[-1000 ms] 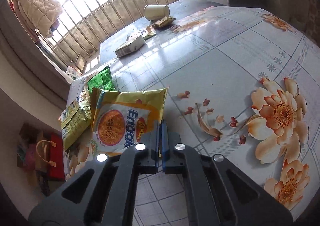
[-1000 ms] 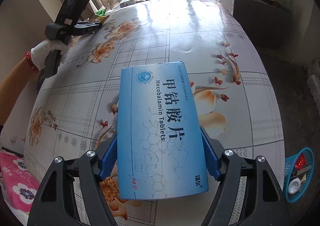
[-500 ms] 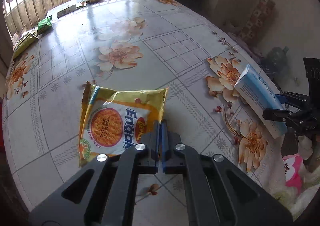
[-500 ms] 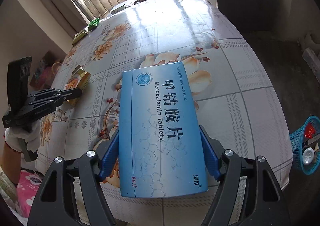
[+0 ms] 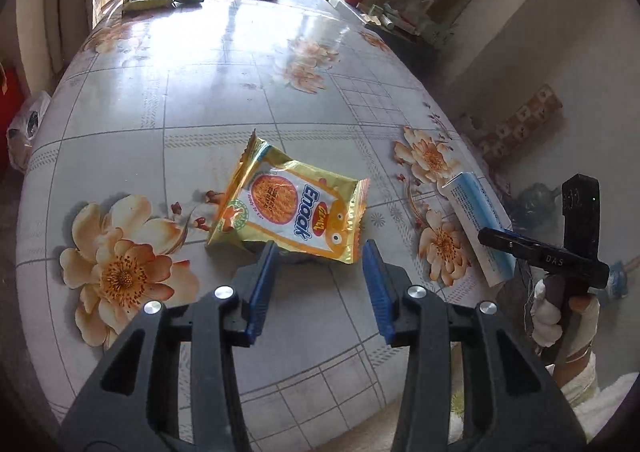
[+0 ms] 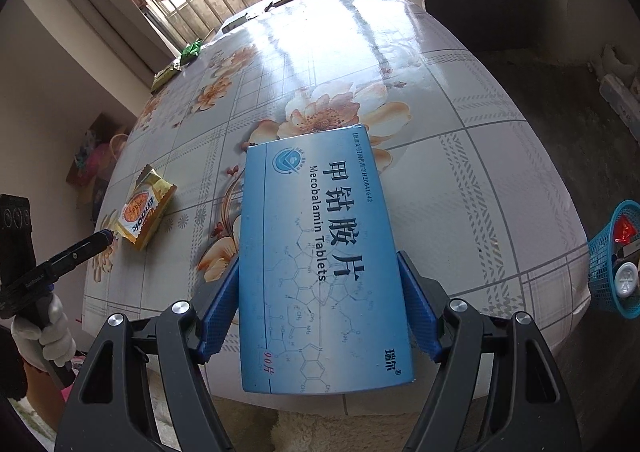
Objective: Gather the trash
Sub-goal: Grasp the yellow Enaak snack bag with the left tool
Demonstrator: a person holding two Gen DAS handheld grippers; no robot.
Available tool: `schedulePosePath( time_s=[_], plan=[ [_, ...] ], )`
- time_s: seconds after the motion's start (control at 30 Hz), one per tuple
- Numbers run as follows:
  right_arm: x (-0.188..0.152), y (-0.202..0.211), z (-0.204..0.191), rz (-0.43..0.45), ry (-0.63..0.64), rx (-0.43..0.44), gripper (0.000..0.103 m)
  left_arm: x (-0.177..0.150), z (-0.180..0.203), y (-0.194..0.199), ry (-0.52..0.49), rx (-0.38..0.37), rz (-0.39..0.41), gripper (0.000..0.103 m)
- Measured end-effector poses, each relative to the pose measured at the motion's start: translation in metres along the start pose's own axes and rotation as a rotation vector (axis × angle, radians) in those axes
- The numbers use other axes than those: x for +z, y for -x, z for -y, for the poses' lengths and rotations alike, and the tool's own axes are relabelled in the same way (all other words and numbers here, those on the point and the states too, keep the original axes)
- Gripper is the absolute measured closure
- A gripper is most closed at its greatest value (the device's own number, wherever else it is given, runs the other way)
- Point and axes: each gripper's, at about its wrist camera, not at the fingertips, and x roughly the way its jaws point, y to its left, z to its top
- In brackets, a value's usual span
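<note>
Glossy yellow foil: snack packet (image 5: 290,212) lies loose on the worktop (image 5: 200,100), near-left part, by the near edge. Left gripper (image 5: 318,284) just behind it, jaws opening, roughly half-wide, nothing between the pads; packet's near edge sits just ahead of the tips, apart from them.

Risks, L to R:
- Packet is light and slick, worktop cover is shiny. A careless sweep of the left gripper could slide it over the near edge.
- Re-grip of thin foil: pads may skid off the crimped seal, or pinch only a corner so it hangs and drops.
- Blue tablet box (image 6: 320,260) held across its width by right gripper (image 6: 320,308), jaws wide, pads on both long sides. Only the near end is clamped and most of the box sticks out forward, so a quick swing could lever it loose. Hard squeeze prob. crushes the card.
- Blue basket (image 6: 612,260) on the floor, far right, below the worktop edge; already has bits in it. Likely the bin. Drop from height may miss.

Writing:
- Packet: "Enaak", "Ready to Eat" partly legible.
- Box: "Mecobalamin Tablets", Chinese characters, "90" near the bottom.
</note>
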Motion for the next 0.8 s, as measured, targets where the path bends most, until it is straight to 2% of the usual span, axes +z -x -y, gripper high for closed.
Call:
schedulePosePath(
  time_s=[0.07, 0.17, 0.27, 0.43, 0.67, 0.8],
  plan=[
    [-0.001, 0.000, -0.002, 0.001, 0.002, -0.001, 0.030, 0.000, -0.015, 0.006, 0.070, 0.016, 0.040, 0.057],
    [-0.001, -0.002, -0.005, -0.003, 0.010, -0.008, 0.029, 0.009, -0.028, 0.002, 0.079, 0.095, 0.072, 0.056],
    [0.000, -0.003, -0.008, -0.008, 0.014, -0.014, 0.029, 0.021, -0.032, -0.013, 0.039, 0.188, 0.055, 0.056],
    [0.001, -0.005, -0.009, -0.008, 0.010, -0.025, 0.029, 0.033, -0.025, -0.037, -0.053, 0.264, 0.008, 0.056],
    [0.003, -0.008, -0.014, -0.015, 0.020, -0.036, 0.029, 0.022, 0.009, -0.053, -0.238, 0.362, -0.016, 0.058],
    [0.004, -0.011, -0.019, -0.016, 0.036, -0.057, 0.029, 0.015, 0.027, -0.056, -0.288, 0.350, -0.020, 0.062]
  ],
)
